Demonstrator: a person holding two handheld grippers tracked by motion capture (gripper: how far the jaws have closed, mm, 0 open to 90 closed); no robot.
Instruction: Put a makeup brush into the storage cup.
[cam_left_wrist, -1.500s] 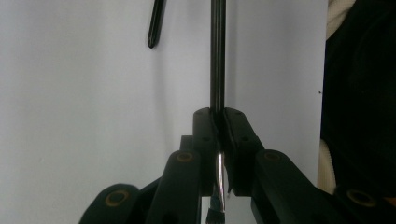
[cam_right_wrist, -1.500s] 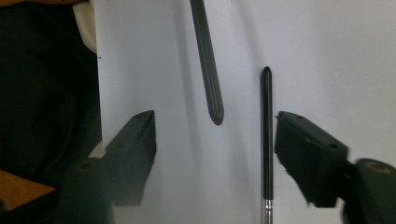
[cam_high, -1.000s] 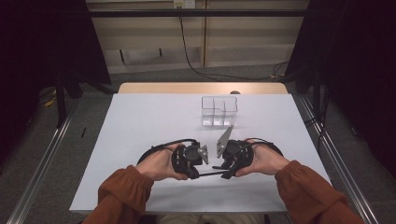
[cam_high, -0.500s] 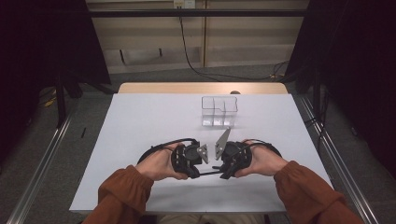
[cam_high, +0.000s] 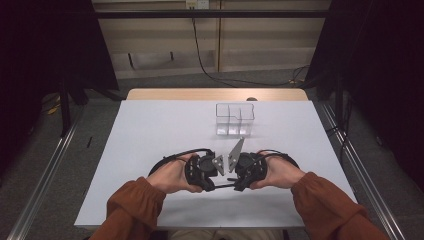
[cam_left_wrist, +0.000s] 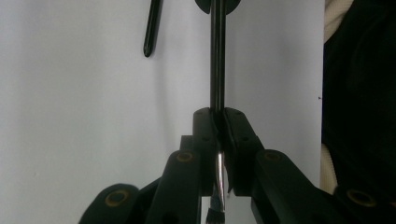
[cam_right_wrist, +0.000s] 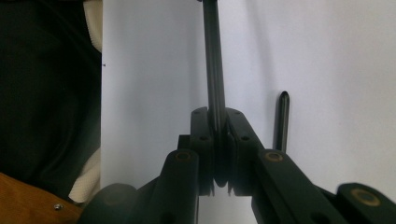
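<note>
My two grippers face each other near the table's front edge, both shut on one thin black rod (cam_high: 226, 186) that runs between them. In the left gripper view the left gripper (cam_left_wrist: 218, 116) pinches the rod (cam_left_wrist: 217, 56) just past a silver collar. In the right gripper view the right gripper (cam_right_wrist: 216, 114) clamps the other end of the rod (cam_right_wrist: 212, 56); its jaws have just been closing onto it. In the high view the left gripper (cam_high: 216, 186) and right gripper (cam_high: 237, 185) sit almost tip to tip.
A second short black stick (cam_left_wrist: 152, 28) lies loose on the white table sheet (cam_high: 150, 140), beside the held rod (cam_right_wrist: 281, 121). A clear box with compartments (cam_high: 234, 119) stands farther back at centre. The table's front edge is close behind the hands.
</note>
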